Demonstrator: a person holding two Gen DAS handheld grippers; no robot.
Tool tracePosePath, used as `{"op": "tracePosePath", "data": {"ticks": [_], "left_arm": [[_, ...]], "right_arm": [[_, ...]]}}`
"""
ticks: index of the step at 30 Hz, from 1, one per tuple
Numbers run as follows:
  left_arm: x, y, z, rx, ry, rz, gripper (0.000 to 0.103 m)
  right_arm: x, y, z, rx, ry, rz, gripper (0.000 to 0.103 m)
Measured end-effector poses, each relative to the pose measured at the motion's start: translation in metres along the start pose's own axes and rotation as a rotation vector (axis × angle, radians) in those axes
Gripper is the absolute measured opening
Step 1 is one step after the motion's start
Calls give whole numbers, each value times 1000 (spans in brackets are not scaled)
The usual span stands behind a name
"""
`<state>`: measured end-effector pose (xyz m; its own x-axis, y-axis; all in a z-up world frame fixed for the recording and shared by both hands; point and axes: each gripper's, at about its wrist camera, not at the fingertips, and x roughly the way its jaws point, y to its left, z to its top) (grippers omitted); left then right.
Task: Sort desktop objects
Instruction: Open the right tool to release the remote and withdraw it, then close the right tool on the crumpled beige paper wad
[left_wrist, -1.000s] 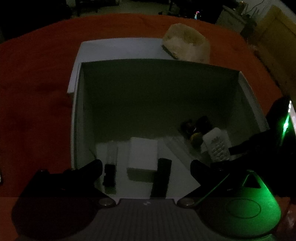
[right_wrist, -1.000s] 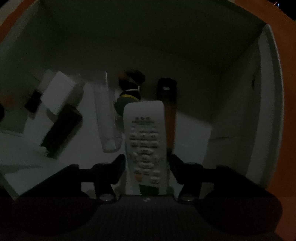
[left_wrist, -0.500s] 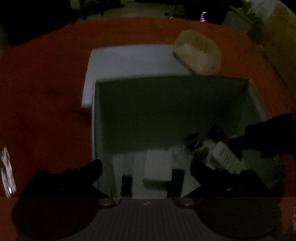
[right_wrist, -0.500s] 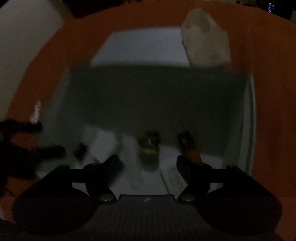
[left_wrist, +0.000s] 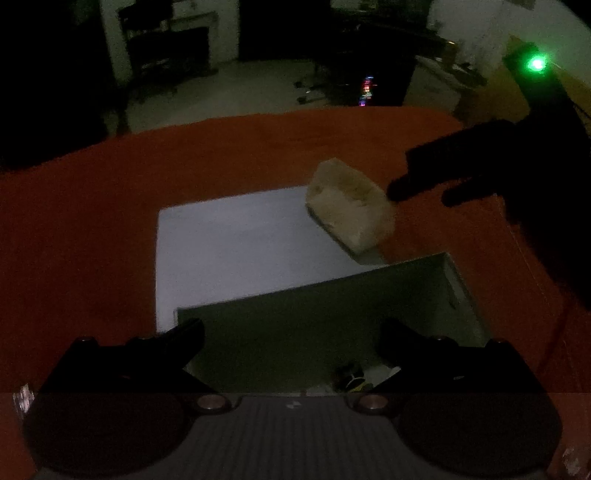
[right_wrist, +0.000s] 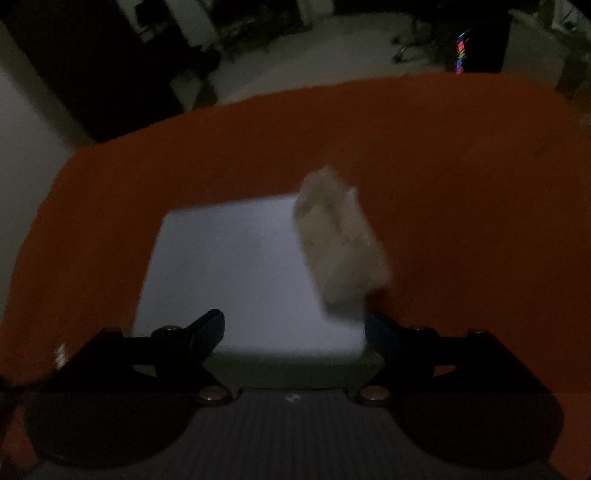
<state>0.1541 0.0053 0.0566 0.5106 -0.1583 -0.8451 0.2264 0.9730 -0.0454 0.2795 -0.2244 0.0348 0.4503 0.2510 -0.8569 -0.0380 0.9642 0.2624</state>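
Both claws pull back from the box, and the remote control that sat in the right claw a second ago is gone from its grip, presumably left inside.

Left wrist view: the left claw (left_wrist: 291, 341) hangs above the near edge of the open box (left_wrist: 458, 284), jaws spread wide with nothing between them. Only the box's far wall and a sliver of floor at 5 o'clock show, where a small dark item with a yellow patch (left_wrist: 352, 380) lies; the rest of the sorted contents are cut off by the claw body. The right claw (left_wrist: 417, 188) reaches in at 2 o'clock as a black silhouette, its tips just beside the pale crumpled bag (left_wrist: 349, 206) resting on the white lid (left_wrist: 236, 243).

Right wrist view: the right claw's jaws stand wide apart and empty, aimed at the bag, which sits at 12 o'clock on the lid's right corner, blurred by motion. The orange surface (right_wrist: 461, 166) runs all round.

Judging by this, the bag is the next item to sort. Dim light hides what it contains.
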Motion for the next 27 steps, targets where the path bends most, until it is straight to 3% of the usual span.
{"op": "tracePosePath", "data": {"ticks": [3, 17, 20, 24, 26, 27], "left_arm": [[9, 3, -5, -11, 32, 8, 103], [35, 42, -25, -51, 107, 17, 103], [41, 44, -28, -40, 126, 25, 103], [54, 44, -25, -10, 164, 36, 103], [63, 45, -15, -10, 195, 32, 103], [68, 48, -7, -28, 215, 25, 103]], "right_arm": [[14, -18, 17, 17, -41, -49, 86], [85, -51, 25, 54, 64, -142, 85], [89, -55, 23, 93, 62, -148, 85], [97, -55, 25, 168, 85, -94, 85], [105, -48, 25, 138, 90, -123, 71], [109, -45, 24, 123, 97, -133, 39]]}}
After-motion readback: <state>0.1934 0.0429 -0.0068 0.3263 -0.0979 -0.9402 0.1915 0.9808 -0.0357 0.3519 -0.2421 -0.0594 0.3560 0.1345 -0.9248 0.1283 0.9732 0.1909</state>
